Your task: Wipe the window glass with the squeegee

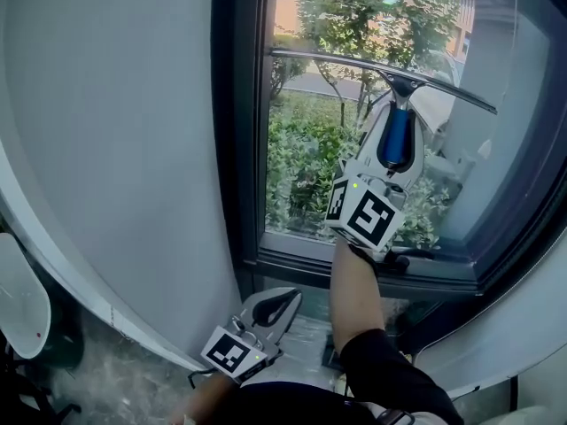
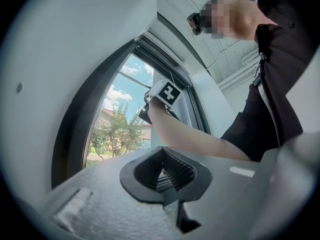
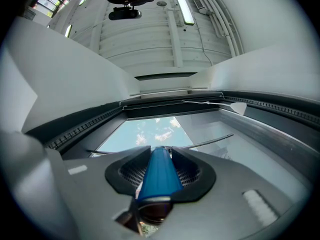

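Observation:
The squeegee point(image 1: 395, 147) has a blue handle and a long thin blade lying across the upper window glass point(image 1: 306, 149). My right gripper point(image 1: 396, 122) is raised against the pane and shut on that handle. In the right gripper view the blue handle point(image 3: 159, 176) sits clamped between the dark pads, with the blade point(image 3: 212, 142) showing beyond it on the glass point(image 3: 145, 134). My left gripper point(image 1: 273, 310) hangs low below the sill, shut with nothing in it. In its own view the left gripper point(image 2: 167, 171) points up at the window point(image 2: 117, 124) and at the right gripper's marker cube point(image 2: 167, 93).
A dark window frame point(image 1: 235, 149) borders the glass, with its sill point(image 1: 354, 268) just under my right hand. A white wall point(image 1: 115, 149) fills the left. A white rounded object point(image 1: 22, 308) stands at the lower left. Bushes and trees point(image 1: 306, 171) show outside.

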{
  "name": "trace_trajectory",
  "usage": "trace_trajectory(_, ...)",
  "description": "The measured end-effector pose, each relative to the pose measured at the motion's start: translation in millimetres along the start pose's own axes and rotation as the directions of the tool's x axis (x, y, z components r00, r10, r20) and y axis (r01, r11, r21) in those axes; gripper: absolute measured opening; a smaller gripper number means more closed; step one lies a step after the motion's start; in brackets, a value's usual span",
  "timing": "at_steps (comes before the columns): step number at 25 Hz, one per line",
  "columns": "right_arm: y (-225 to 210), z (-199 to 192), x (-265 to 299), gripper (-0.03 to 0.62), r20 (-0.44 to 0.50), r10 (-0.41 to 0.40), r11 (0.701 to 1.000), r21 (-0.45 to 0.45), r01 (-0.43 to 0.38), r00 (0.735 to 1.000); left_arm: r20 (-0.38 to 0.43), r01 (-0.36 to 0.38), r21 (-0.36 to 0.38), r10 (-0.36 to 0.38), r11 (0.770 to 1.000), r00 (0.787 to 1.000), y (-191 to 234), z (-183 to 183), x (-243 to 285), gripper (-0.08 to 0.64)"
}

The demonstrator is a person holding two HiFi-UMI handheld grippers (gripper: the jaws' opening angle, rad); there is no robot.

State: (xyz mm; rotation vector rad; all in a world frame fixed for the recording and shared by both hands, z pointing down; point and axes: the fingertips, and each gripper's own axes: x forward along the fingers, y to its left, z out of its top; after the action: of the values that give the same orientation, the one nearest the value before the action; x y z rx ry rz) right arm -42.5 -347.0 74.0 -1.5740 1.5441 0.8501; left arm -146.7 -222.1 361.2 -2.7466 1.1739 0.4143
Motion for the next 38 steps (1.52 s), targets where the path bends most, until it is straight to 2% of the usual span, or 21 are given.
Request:
trace_trajectory(21, -1.7, -10.3, -20.1, 0.132, -0.034, -0.007, 1.000, -0.007, 0.006, 0.999, -0.006, -0.019, -0.021, 0.019, 1.000, 1.000, 5.0, -2.5, -10.6, 0.002)
trace_trajectory(38, -2.1, -16.4, -37.9, 0.132, -0.062, -0.008, 1.000, -0.016, 0.007, 0.998, -0.005, -0.005, -0.016, 0.005, 1.000, 1.000, 4.9, -1.4, -11.4, 0.002)
